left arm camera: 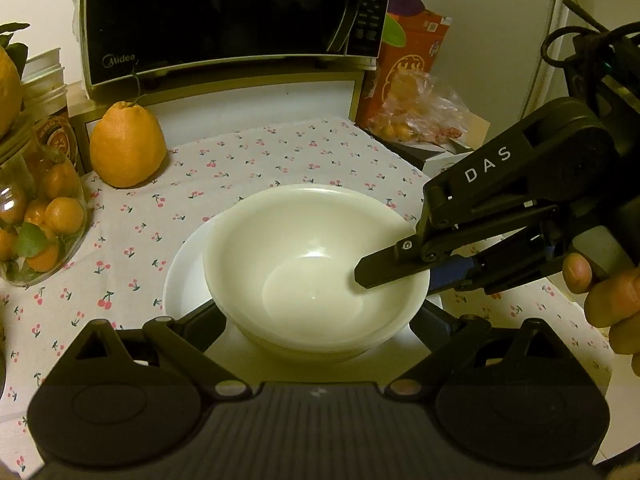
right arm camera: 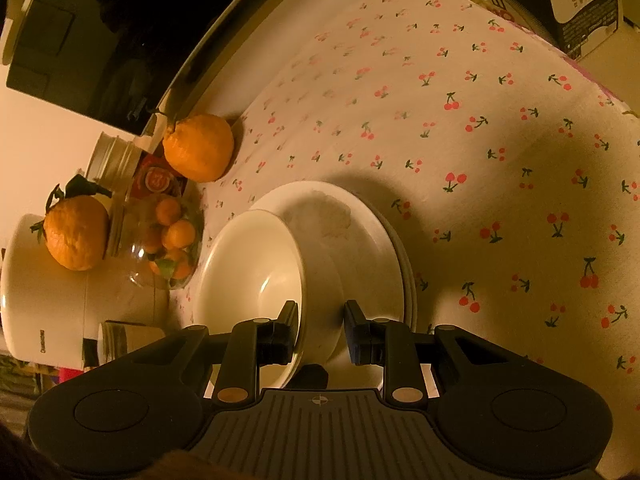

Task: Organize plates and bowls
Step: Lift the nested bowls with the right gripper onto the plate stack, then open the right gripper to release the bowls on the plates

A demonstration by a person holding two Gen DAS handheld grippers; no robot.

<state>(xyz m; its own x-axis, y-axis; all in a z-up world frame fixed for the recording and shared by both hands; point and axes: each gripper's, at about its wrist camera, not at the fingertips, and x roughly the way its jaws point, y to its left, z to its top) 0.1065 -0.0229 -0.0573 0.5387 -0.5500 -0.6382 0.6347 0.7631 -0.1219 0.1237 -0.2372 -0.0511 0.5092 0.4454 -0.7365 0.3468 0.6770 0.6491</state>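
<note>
A white bowl (left arm camera: 304, 264) (right arm camera: 248, 264) sits nested in a second one on a stack of white plates (left arm camera: 184, 280) (right arm camera: 372, 248) on the cherry-print tablecloth. My right gripper (left arm camera: 400, 284) (right arm camera: 320, 320) comes in from the right and is shut on the top bowl's wall, with one finger inside and the blue-padded one outside. A person's hand (left arm camera: 608, 292) holds it. My left gripper (left arm camera: 320, 320) stands open with its fingers spread wide on either side of the bowls. Its tips are hidden under the rim.
A microwave (left arm camera: 224, 20) stands behind. A large orange citrus (left arm camera: 128, 144) (right arm camera: 198, 148) and a glass jar of small oranges (left arm camera: 40, 216) (right arm camera: 168, 236) are at the left, a bag of fruit (left arm camera: 416, 112) at back right. A white pot (right arm camera: 48, 300) and a carton (right arm camera: 584, 4) flank the cloth.
</note>
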